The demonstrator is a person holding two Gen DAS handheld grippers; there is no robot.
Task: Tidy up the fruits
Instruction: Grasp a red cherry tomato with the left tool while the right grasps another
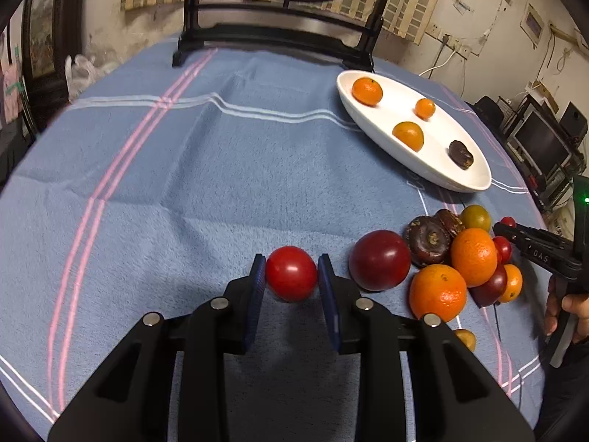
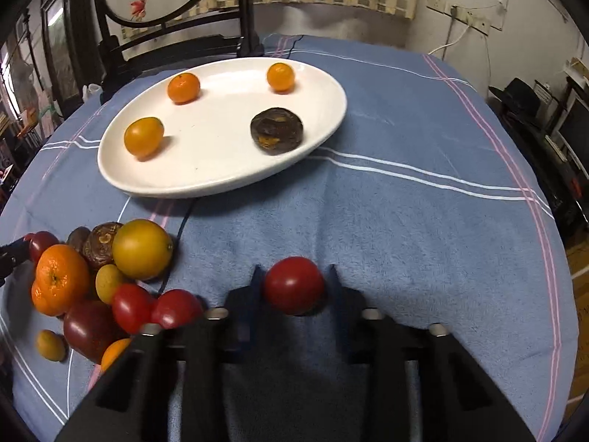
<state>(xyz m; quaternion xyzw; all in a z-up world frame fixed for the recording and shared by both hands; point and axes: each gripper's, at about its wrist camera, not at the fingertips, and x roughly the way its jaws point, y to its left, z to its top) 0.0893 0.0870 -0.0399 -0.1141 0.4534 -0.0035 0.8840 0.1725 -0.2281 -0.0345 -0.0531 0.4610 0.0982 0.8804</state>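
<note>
Red tomato point(image 1: 291, 273) pinched between blue pads of left gripper point(image 1: 291, 276), above blue cloth point(image 1: 184, 184). Second red tomato point(image 2: 293, 284) between right gripper point(image 2: 294, 287) fingers; contact unclear. White plate point(image 2: 206, 180) beyond, four fruits inside. Fruit pile point(image 1: 460, 258) just beside.

Glossy white plate point(image 2: 324, 125) on fuzzy blue cloth point(image 2: 405, 239); tomatoes point(image 1: 291, 273) shiny.

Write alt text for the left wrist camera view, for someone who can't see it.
The left gripper has a red tomato between its blue pads on a blue tablecloth. To its right lies a pile of oranges, tomatoes and dark fruits; farther back, a white oval plate holds three small oranges and one dark fruit.
</note>
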